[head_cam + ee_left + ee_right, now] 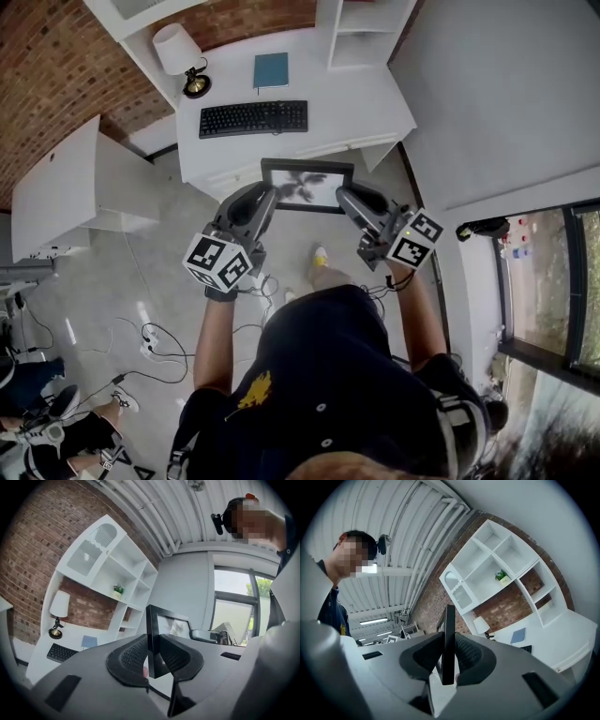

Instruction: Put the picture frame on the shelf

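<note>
You have the picture frame [307,185] clamped at both short ends; the pads of your left gripper [267,194] press on its left edge, and those of your right gripper [346,198] press on its right edge, so neither set of fingers is free. The frame spans the gap from one pair of fingertips to the other; its long axis runs straight across between them, and its picture side faces up toward your head. Neither hand is nearer; each has an end.

The shelf [119,573] lies ahead of both sets of fingertips and above them, past the white desk [366,108] with the keyboard [253,117] and lamp [178,52]; I judge the move to be forward and up, with the long axis kept level between your fingers. A small plant [117,590] occupies one compartment; the others look bare.

The head view cuts the shelf off at its top edge; your pads hide the frame's edges where they grip; compartment depth is hard to make out.
</note>
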`<action>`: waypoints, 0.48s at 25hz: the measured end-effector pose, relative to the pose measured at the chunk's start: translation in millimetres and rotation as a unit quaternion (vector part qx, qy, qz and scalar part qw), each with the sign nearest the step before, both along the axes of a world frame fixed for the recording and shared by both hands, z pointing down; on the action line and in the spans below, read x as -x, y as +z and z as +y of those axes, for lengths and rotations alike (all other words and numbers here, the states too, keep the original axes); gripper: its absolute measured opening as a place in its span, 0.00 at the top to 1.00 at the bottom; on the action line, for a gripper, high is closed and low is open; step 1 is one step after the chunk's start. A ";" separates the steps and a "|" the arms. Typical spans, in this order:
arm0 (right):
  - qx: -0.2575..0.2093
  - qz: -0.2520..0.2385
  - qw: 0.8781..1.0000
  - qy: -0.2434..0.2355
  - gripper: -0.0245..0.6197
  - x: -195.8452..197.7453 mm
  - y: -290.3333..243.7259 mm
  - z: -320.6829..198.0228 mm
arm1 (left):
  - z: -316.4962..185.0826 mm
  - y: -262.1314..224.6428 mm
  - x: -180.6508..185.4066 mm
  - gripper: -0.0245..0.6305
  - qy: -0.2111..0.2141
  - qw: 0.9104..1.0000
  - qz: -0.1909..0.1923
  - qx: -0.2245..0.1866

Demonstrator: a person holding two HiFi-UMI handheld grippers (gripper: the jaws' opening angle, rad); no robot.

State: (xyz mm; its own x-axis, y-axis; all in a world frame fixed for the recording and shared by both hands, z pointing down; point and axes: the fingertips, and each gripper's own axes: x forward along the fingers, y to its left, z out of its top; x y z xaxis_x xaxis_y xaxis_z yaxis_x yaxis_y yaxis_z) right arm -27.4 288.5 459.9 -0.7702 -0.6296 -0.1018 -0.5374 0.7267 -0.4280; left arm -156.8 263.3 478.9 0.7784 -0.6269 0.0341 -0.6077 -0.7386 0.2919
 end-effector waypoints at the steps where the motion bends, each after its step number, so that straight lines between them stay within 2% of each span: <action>1: -0.002 0.002 1.000 0.000 0.84 -8.4 -0.1 -12.7 | -11.9 0.3 -8.2 0.82 -0.004 1.000 0.001 0.002; 6: -0.008 -0.003 1.000 -0.007 0.84 -61.6 -4.6 -65.4 | -60.4 -4.2 -59.8 0.82 -0.020 1.000 -0.001 0.006; 12: -0.024 0.015 0.999 -0.015 0.84 -103.1 -5.3 -117.2 | -108.0 -11.4 -102.1 0.82 -0.050 0.998 -0.036 -0.004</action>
State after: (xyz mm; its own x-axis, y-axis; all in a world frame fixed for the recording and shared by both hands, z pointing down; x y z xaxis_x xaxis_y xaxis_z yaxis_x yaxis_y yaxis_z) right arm 75.6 171.3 454.6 -0.7918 -0.6010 -0.1086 -0.5270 0.7622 -0.3761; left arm -54.7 155.3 467.5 0.7078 -0.7016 0.0828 -0.6975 -0.6755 0.2391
